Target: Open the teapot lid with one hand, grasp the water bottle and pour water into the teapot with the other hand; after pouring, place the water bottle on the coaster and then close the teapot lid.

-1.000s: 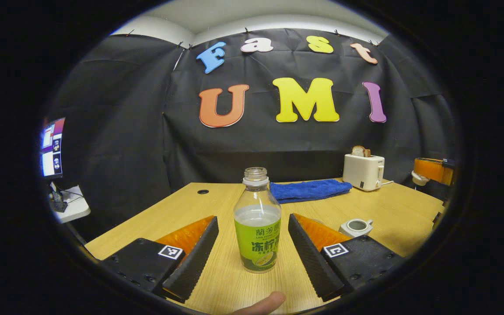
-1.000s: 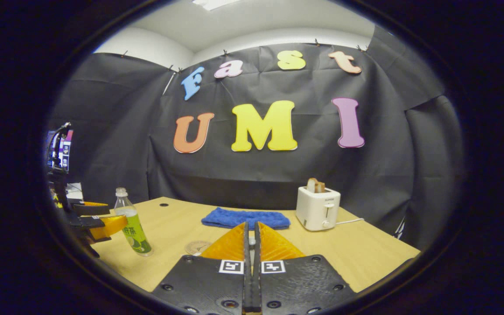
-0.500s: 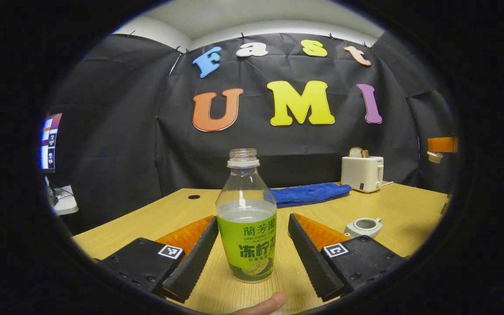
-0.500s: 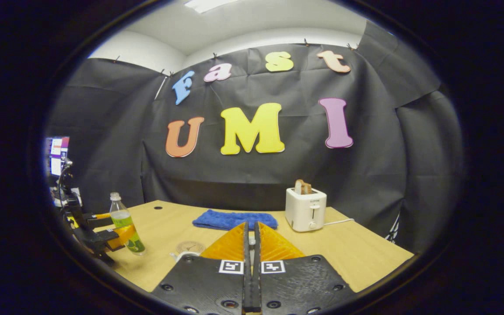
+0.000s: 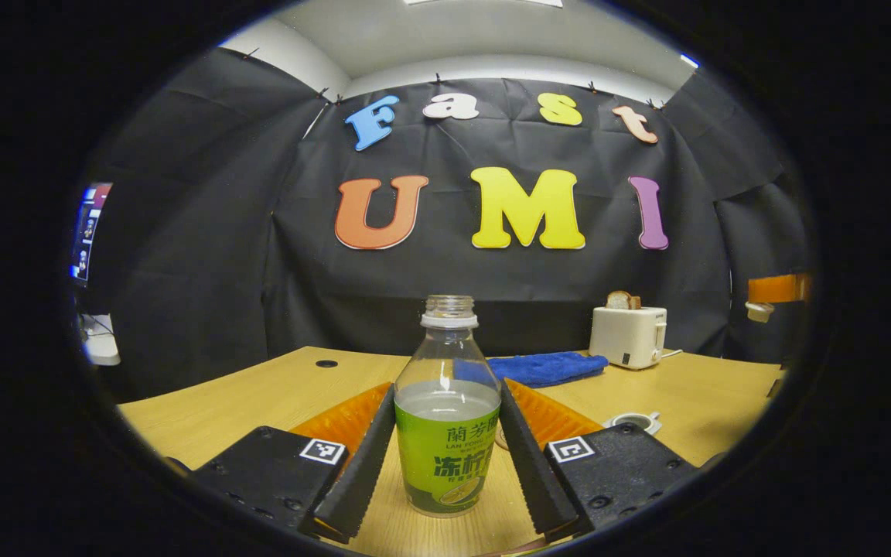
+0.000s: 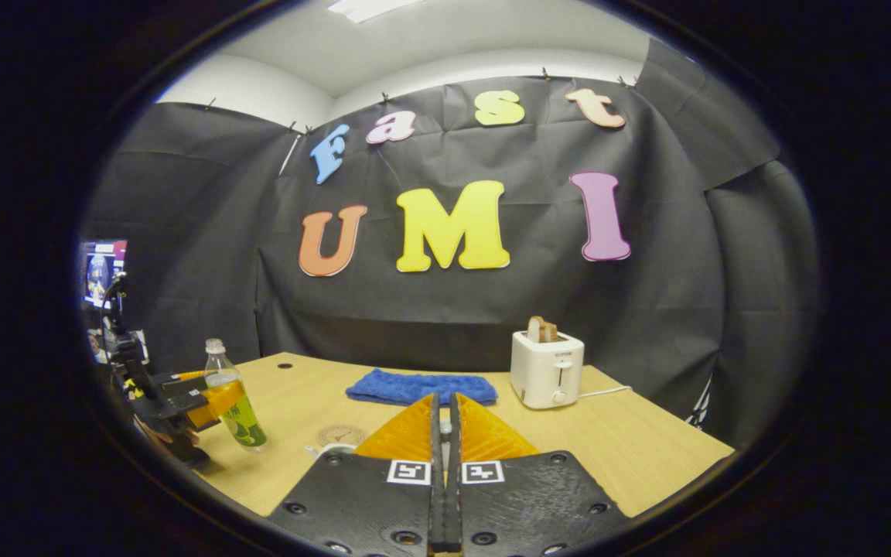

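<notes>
An uncapped water bottle with a green label stands on the wooden table, partly full. My left gripper is shut on it, both fingers pressing its sides at label height. The right gripper view shows that bottle and my left gripper at the far left. The white teapot sits open to the bottle's right. My right gripper is shut on the small white teapot lid, held above the table. A round coaster lies just beyond the teapot spout.
A blue towel lies at the back of the table beside a white toaster holding bread. A monitor stands off the table's left side. My right gripper hangs at the far right of the left gripper view.
My left gripper's fingers have closed from wide open onto the bottle's sides. My right gripper has stayed shut on the lid, nearly still.
</notes>
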The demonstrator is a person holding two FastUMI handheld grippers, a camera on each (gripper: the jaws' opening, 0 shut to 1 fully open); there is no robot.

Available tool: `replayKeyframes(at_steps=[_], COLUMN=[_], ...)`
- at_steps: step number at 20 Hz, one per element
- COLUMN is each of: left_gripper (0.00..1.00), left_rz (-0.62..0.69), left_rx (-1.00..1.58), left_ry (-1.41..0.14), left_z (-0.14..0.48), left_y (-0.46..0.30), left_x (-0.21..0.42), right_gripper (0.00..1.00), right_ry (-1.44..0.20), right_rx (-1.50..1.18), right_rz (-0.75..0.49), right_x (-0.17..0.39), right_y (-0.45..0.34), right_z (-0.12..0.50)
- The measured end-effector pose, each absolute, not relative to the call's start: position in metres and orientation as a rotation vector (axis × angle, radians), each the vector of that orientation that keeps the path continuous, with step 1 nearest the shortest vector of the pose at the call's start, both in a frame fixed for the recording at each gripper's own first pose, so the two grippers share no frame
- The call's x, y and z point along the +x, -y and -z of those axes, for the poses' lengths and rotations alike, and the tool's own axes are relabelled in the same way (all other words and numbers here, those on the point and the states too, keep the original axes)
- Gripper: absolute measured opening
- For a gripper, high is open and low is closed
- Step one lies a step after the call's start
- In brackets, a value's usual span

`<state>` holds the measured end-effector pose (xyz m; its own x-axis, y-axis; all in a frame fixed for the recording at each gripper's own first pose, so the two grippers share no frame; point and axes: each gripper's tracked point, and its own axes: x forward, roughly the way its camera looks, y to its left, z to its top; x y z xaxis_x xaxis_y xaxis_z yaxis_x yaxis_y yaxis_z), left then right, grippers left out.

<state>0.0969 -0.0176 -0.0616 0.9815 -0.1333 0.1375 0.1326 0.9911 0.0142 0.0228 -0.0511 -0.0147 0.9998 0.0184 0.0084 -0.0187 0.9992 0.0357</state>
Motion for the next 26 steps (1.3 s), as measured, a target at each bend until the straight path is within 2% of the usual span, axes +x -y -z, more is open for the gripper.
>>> replayKeyframes(at_steps=[7, 12, 15, 21, 26], left_gripper=[0.80, 0.73, 0.72, 0.71, 0.71], left_rz=[0.119, 0.085, 0.032, 0.024, 0.030], left_rx=[0.034, 0.088, 0.229, 0.529, 0.830], left_ry=[0.094, 0.027, -0.019, -0.125, -0.152], left_z=[0.071, 0.071, 0.068, 0.076, 0.085], left_y=[0.016, 0.011, 0.007, 0.018, 0.032], left_x=[0.099, 0.091, 0.085, 0.087, 0.089], right_gripper=[0.00, 0.00, 0.00, 0.00, 0.00], right_ry=[-0.002, 0.004, 0.001, -0.014, -0.028], right_rx=[0.039, 0.044, 0.050, 0.064, 0.076], right_rz=[-0.024, -0.016, -0.005, 0.027, 0.031], right_x=[0.025, 0.024, 0.024, 0.026, 0.028], right_y=[0.051, 0.058, 0.065, 0.081, 0.087], right_z=[0.018, 0.013, 0.015, 0.017, 0.019])
